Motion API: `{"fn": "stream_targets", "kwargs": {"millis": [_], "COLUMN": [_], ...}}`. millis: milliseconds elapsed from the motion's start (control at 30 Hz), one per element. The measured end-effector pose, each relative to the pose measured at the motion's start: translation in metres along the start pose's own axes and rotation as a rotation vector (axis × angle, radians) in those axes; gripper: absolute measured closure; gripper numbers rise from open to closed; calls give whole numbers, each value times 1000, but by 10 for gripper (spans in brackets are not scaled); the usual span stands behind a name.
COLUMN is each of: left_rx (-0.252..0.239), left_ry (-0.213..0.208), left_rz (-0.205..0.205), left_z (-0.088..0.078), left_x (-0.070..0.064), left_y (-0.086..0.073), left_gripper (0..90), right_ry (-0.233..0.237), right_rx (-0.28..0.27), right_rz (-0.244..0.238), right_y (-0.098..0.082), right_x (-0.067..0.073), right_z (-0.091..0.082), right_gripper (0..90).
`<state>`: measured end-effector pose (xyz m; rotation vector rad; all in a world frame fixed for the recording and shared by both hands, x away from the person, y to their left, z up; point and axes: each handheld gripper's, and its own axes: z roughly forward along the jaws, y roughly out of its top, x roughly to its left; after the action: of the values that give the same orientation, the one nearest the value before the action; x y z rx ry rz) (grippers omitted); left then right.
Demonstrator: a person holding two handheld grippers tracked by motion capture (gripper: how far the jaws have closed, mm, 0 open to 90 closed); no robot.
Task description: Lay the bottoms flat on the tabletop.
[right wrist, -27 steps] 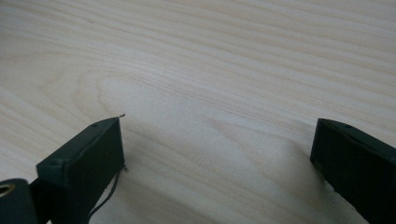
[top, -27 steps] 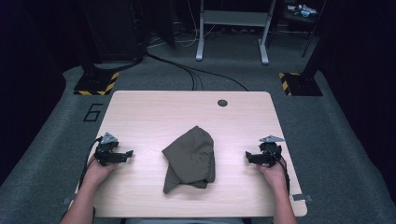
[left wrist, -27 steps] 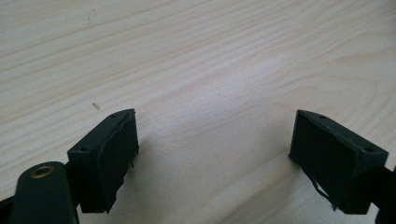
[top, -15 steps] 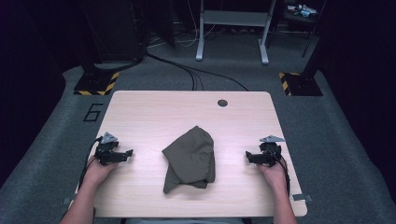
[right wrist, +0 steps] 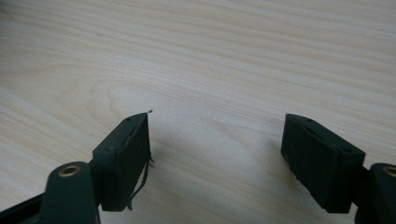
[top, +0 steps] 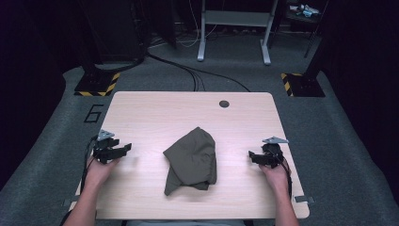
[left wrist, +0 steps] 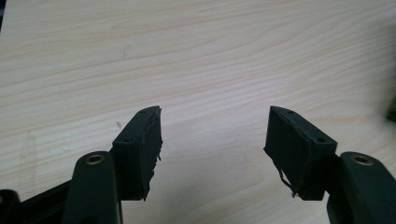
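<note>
Cloth, olive and crumpled, lies in the lower middle of the high view, between the two grippers and well apart from both. Left gripper at lower left and right gripper at lower right each have jaws spread wide with nothing between them, pointing inward at the heap, likely poised to take it from either side. Bare table surrounds the cloth, its near edge the closest limit.

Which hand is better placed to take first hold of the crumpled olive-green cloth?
Probably left, narrowly: the left tool sits slightly nearer the crumpled olive-green cloth than the right tool. Both are open, empty and point toward it.
</note>
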<state>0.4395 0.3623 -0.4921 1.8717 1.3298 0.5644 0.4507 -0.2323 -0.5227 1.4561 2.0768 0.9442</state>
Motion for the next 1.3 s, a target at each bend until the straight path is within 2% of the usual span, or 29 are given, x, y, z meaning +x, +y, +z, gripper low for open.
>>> {"fn": "stream_targets", "kwargs": {"millis": [233,267,333,433,467,500,600,700,733,800,833,867,900,933,967,1000,1033,1067,1133,1200,1233,1300], "left_rx": [-8,-10,-10,-23,-23,-29,-33,-28,-30,-29,-33,-24,-24,-21,-20,-13,-6,-6,-2,-5,-5,-3], "left_ry": [-23,-37,-50,-74,-74,-81,-85,-98,-106,-114,-118,-121,-121,-131,-131,-128,-126,-126,-142,-156,-156,-163], "left_rz": [17,13,15,7,7,18,25,63,82,91,100,116,116,128,137,156,177,177,196,190,190,186], "left_z": [-4,-5,-7,-11,-11,-13,-14,-16,-15,-15,-15,-15,-15,-15,-16,-16,-16,-16,-17,-19,-19,-21], "left_x": [-15,-19,-22,-29,-29,-36,-43,-56,-67,-71,-78,-87,-87,-98,-102,-108,-114,-114,-125,-139,-139,-149], "left_y": [7,9,10,16,16,19,22,26,29,30,32,34,34,38,39,40,41,41,44,47,47,48], "left_gripper": [349,337,333,323,322,322,318,318,318,318,318,317,315,315,312,311,309,308,308,308,306,306], "right_ry": [3,10,13,18,18,18,27,29,28,32,36,33,32,33,35,35,35,36,35,36,36,36], "right_rx": [-11,-5,-5,5,9,10,11,16,15,16,14,15,13,9,4,0,-2,-10,-25,-26,-26,-26], "right_rz": [-18,-33,-24,-38,-47,-53,-45,-62,-68,-67,-52,-74,-71,-71,-65,-78,-66,-66,-65,-64,-64,-64], "right_y": [3,3,3,4,4,3,2,2,2,2,2,2,1,1,1,1,0,-1,-3,-4,-4,-4], "right_x": [8,10,12,15,15,15,16,17,18,18,19,19,20,20,21,20,21,21,20,21,21,21], "right_z": [-4,-5,-5,-3,-2,-1,1,2,3,3,3,3,3,3,4,4,4,4,3,3,3,3], "right_gripper": [264,268,270,278,278,278,277,274,274,274,274,273,272,271,270,269,269,268,270,270,270,270]}}
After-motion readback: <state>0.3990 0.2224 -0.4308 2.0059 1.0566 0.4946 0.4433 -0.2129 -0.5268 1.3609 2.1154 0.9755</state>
